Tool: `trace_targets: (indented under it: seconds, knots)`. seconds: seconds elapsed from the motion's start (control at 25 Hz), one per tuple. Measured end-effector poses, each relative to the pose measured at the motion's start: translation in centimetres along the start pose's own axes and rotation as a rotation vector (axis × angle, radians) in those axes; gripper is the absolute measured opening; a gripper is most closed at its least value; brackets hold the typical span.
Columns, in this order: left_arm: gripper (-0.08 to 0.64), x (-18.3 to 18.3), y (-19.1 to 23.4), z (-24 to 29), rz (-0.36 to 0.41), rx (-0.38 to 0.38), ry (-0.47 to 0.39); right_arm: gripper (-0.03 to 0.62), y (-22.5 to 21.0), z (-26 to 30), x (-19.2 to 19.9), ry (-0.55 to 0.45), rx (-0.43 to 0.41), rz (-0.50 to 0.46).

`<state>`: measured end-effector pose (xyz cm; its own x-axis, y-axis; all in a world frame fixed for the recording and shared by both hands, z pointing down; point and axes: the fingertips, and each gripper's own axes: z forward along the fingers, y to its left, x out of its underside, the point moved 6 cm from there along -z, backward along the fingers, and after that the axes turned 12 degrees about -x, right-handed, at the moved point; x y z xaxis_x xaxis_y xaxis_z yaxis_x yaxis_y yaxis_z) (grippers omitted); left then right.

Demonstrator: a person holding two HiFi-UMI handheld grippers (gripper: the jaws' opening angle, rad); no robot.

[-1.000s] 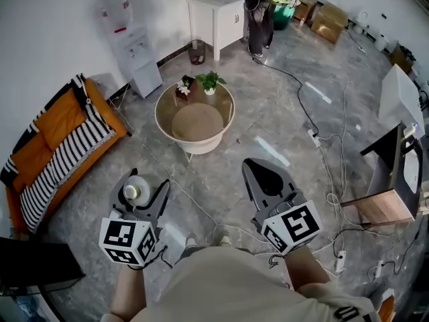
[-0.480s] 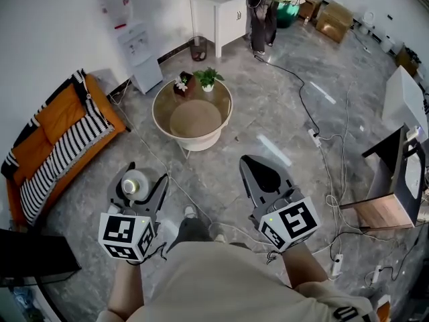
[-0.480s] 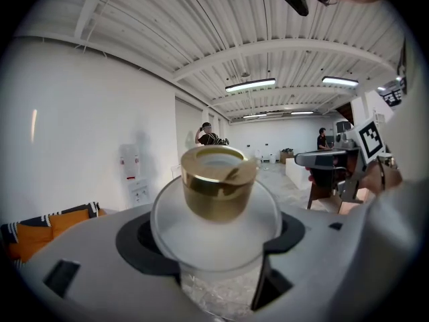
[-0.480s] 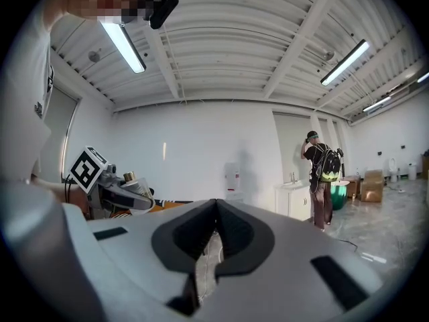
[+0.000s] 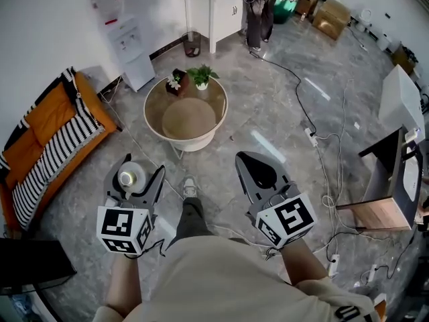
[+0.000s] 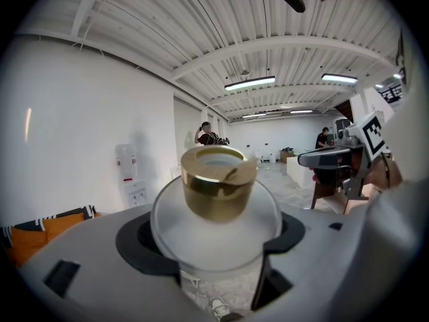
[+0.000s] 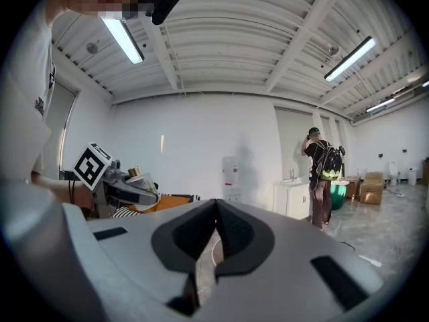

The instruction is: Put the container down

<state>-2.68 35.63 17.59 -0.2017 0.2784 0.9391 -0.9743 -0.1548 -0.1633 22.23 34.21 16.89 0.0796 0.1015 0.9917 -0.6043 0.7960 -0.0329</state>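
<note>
head view: we hold the left gripper (image 5: 136,174) near the round table (image 5: 188,119), on our side of it and a little to its left, above the grey floor. its jaws are clamped on the container (image 5: 131,178), a frosted jar with a gold lid, held in the air and apart from the table. the right gripper (image 5: 249,164) is also on our side of the table, a little to its right, with jaws pressed together and nothing in them. a small potted plant (image 5: 201,76) stands at the table's far edge, and an orange striped sofa (image 5: 47,139) lies well to the table's left. left gripper view: the jaws press on both sides of the container's (image 6: 214,237) frosted body, and the gold lid (image 6: 219,183) points away from us. right gripper view: the jaws of the right gripper (image 7: 214,237) meet, leaving only a thin slit, and we see nothing between them. the left gripper (image 7: 124,192) and its container (image 7: 136,174) show at the left edge.
</note>
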Motion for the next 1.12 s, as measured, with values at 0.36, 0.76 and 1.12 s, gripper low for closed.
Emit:
trace_targets:
  seconds: [0.36, 0.76, 1.12]
  knots:
    - [0.334, 0.0, 3.5, 9.6, 0.028, 0.010, 0.014, -0.003, -5.6, 8.0, 1.2, 0.062, 0.015, 0.024]
    - [0.334, -1.8, 10.9, 22.6, 0.025, 0.067, 0.049, -0.003, -12.9, 21.4, -0.2, 0.095, 0.040, 0.053]
    - [0.334, -4.1, 16.7, 30.9, 0.031, 0.117, 0.039, -0.005, -18.1, 31.3, -2.6, 0.103, 0.070, 0.067]
